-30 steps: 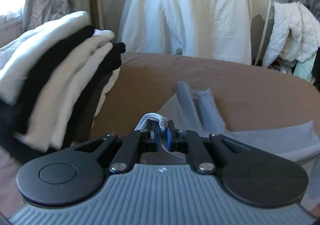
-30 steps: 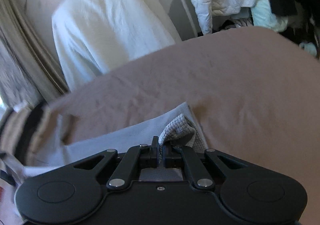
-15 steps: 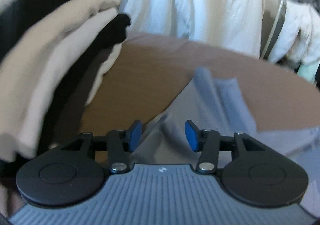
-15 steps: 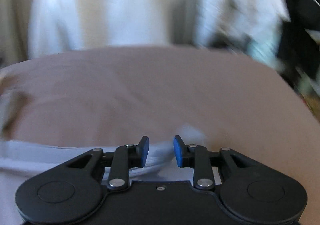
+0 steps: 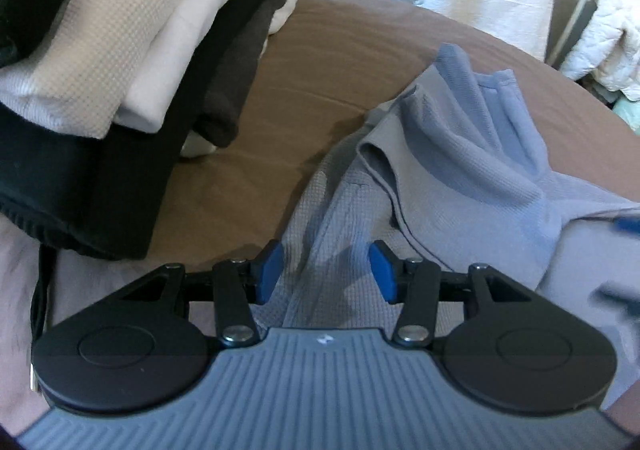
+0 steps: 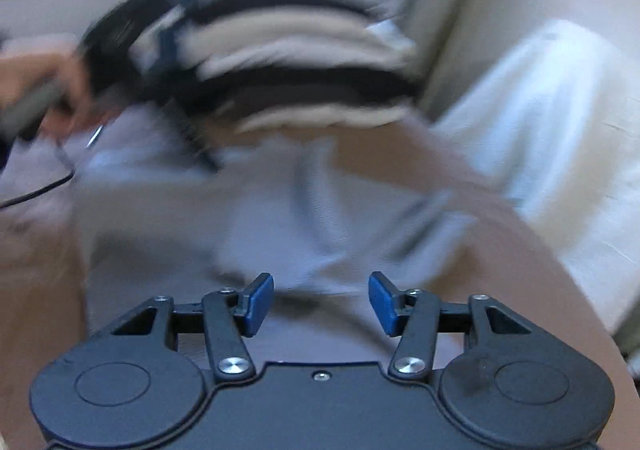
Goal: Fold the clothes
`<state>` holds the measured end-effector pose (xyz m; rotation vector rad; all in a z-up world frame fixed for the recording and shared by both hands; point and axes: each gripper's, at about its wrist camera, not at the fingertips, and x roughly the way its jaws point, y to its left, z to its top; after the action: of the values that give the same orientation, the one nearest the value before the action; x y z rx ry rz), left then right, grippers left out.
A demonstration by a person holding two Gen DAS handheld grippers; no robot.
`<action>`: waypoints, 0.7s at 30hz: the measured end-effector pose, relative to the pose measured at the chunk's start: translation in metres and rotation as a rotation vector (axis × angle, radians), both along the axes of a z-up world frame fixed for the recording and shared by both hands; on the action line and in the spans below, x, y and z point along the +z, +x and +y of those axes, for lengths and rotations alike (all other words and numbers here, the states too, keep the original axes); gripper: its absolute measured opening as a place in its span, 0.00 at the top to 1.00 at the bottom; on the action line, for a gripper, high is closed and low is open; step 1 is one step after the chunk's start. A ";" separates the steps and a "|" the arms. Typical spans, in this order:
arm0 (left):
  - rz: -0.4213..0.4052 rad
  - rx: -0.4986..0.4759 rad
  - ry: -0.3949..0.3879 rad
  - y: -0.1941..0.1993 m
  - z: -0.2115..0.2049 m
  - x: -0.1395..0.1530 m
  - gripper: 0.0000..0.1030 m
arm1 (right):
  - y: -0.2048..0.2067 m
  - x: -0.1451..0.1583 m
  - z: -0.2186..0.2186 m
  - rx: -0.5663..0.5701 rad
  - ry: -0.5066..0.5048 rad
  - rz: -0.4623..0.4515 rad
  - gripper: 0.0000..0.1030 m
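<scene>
The pale blue waffle-knit shirt (image 5: pixel 472 154) lies rumpled on the brown bed sheet (image 5: pixel 320 62), its far edge folded over toward one o'clock in the left wrist view. Bare sheet runs open from eleven to one o'clock beyond it. At ten o'clock the leaning stack of folded black, white and beige clothes (image 5: pixel 132 38) crowds that side, close to the shirt's left edge.

The left gripper (image 5: pixel 325 277) hangs about half open over the shirt, nothing between its blue pads (image 5: pixel 269 270).

The right gripper (image 6: pixel 321 300) has just been opening; its jaws stand apart, empty, above the shirt's near part.

Only the blurred right wrist view shows the person's hand (image 6: pixel 60 90) at nine o'clock, holding the left gripper's handle. The left view alone shows the white quilted jacket (image 5: pixel 604 38) at two o'clock.
</scene>
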<state>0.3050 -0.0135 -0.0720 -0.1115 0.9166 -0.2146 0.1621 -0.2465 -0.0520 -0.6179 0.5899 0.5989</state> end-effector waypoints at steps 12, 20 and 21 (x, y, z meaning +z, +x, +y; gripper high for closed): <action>-0.028 0.030 -0.012 -0.007 0.009 -0.013 0.53 | 0.027 -0.049 0.051 0.130 -0.318 -0.145 0.87; -0.095 0.034 -0.016 -0.012 0.008 -0.012 0.56 | 0.133 0.020 0.000 -0.315 0.145 -0.054 0.98; -0.099 0.027 0.005 -0.012 0.006 -0.014 0.56 | 0.147 0.020 -0.011 -0.359 0.203 -0.002 0.97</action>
<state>0.2927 -0.0074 -0.0856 -0.1075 0.8164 -0.1914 0.3093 -0.2575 -0.0320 -0.3104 0.6121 0.3147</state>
